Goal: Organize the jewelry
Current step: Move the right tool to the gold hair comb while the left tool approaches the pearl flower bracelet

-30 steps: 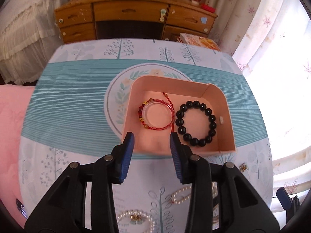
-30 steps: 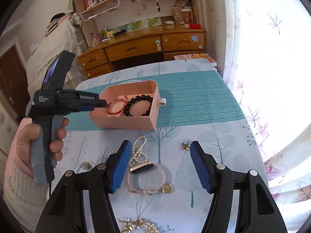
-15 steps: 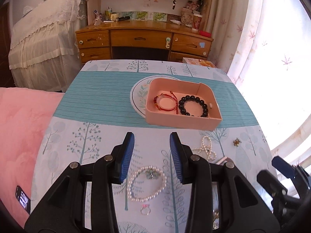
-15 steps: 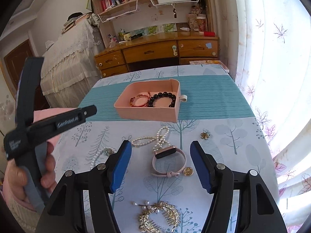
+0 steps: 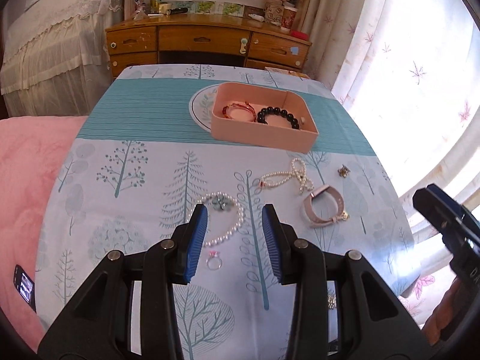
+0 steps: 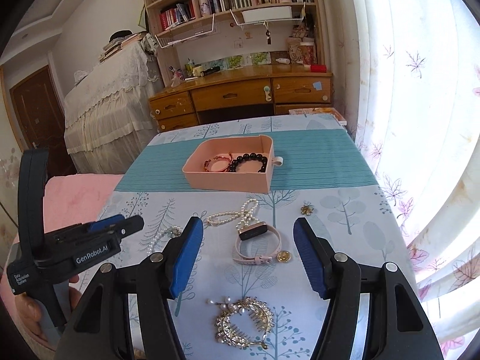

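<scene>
The pink box (image 5: 264, 138) stands on the far part of the desk (image 5: 126, 186), on the teal stripe of the cloth, and it already keeps a red cord bracelet (image 5: 238, 110) and a black bead bracelet (image 5: 277, 114); probably it is the place where all pieces must go. The other jewelry lies loose on the near part: a pearl bracelet (image 5: 228, 219), a small ring (image 5: 214, 262), a pearl strand (image 5: 285, 177), a pink watch band (image 6: 258, 246) and a gold hair comb (image 6: 243, 324).

The left hand-held gripper (image 5: 234, 237) hangs above the pearl bracelet with its fingers apart and empty, so this piece seems the next to take. The right hand-held gripper (image 6: 247, 258) is also apart and empty, above the watch band.
</scene>
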